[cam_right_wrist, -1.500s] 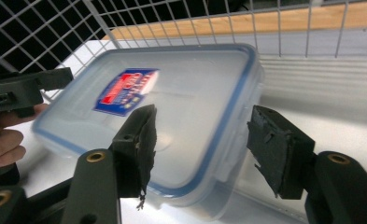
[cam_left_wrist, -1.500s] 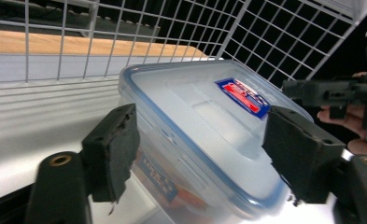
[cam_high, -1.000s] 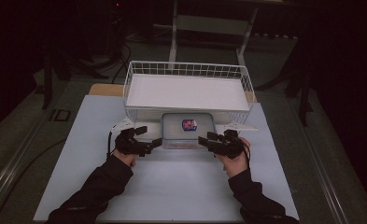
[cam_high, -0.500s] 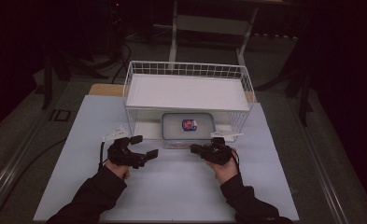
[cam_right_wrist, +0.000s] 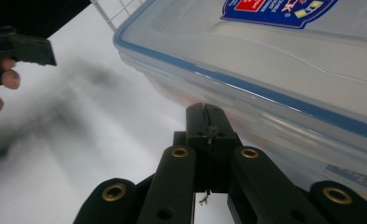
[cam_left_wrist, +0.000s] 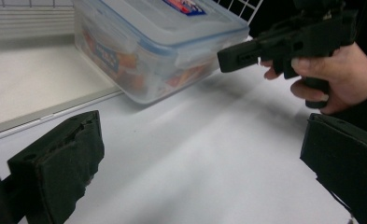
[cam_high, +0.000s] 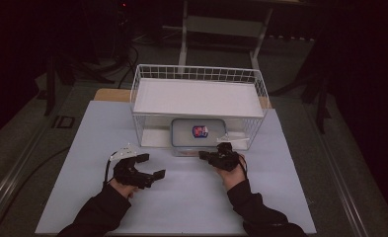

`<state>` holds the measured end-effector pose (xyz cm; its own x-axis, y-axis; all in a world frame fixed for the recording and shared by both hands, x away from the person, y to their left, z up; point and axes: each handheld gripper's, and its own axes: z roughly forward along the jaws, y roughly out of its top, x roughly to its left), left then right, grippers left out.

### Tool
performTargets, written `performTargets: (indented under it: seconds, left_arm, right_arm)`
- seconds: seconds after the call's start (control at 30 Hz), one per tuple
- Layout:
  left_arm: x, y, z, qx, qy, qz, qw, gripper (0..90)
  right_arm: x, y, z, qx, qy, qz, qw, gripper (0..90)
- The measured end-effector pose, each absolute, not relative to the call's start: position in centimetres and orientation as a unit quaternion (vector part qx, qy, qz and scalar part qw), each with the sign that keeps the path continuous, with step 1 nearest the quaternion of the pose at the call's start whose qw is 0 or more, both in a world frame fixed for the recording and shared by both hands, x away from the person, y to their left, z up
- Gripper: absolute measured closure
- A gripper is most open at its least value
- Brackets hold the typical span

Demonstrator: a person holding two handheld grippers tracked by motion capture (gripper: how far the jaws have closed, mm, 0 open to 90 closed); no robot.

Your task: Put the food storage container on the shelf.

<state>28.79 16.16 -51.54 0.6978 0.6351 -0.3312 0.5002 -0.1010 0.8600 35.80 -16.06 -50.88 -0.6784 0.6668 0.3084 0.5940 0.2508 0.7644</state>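
From the high view, a lidded plastic container (cam_high: 198, 133) is seen under the wire basket's (cam_high: 260, 89) shelf, its long axis across the worktop (cam_high: 191, 197); the right gripper (cam_high: 204, 156) lies nearest.

In the left gripper view, the left fingers (cam_left_wrist: 59, 168) are spread wide, empty, the container (cam_left_wrist: 158, 46) ahead.

In the right gripper view, the fingers (cam_right_wrist: 208, 122) are pressed together just before the container's front wall (cam_right_wrist: 265, 116).

The box (cam_right_wrist: 284, 70) runs off the top and right edges of the right gripper view, its label (cam_right_wrist: 277, 11) cut off; its contents are too blurred to name.
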Motion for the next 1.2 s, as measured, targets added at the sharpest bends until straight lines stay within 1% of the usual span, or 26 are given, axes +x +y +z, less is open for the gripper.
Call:
performTargets:
  seconds: [0.17, 0.37, 0.73, 0.8, 0.9, 0.97, 1.2]
  left_arm:
    - [29.0, 16.1, -51.8, 0.739, 0.386, 0.046, 0.55, 0.0]
    - [28.9, 15.7, -52.1, 0.75, 0.378, 0.056, 0.541, 0.0]
    - [28.7, 15.6, -51.9, 0.75, 0.372, 0.062, 0.544, 0.0]
    - [28.7, 15.5, -51.9, 0.752, 0.369, 0.065, 0.542, 0.0]
    - [28.7, 15.5, -51.9, 0.751, 0.37, 0.063, 0.544, 0.0]
    - [28.7, 15.6, -51.9, 0.75, 0.37, 0.063, 0.544, 0.0]
    - [28.6, 15.5, -51.9, 0.754, 0.367, 0.067, 0.541, 0.0]
  right_arm:
    - [36.4, -15.6, -51.2, 0.404, 0.79, 0.459, 0.043, 89.8]
    - [37.7, -15.3, -51.2, 0.413, 0.785, 0.459, 0.052, 89.8]
    - [40.1, -14.7, -51.2, 0.426, 0.775, 0.462, 0.068, 89.8]
    - [40.5, -14.7, -51.2, 0.436, 0.769, 0.464, 0.062, 89.8]
    - [41.3, -14.8, -51.2, 0.439, 0.763, 0.47, 0.068, 89.8]
    - [41.6, -14.7, -51.3, 0.442, 0.76, 0.472, 0.061, 89.8]
    - [41.4, -14.3, -51.3, 0.431, 0.763, 0.478, 0.058, 89.5]
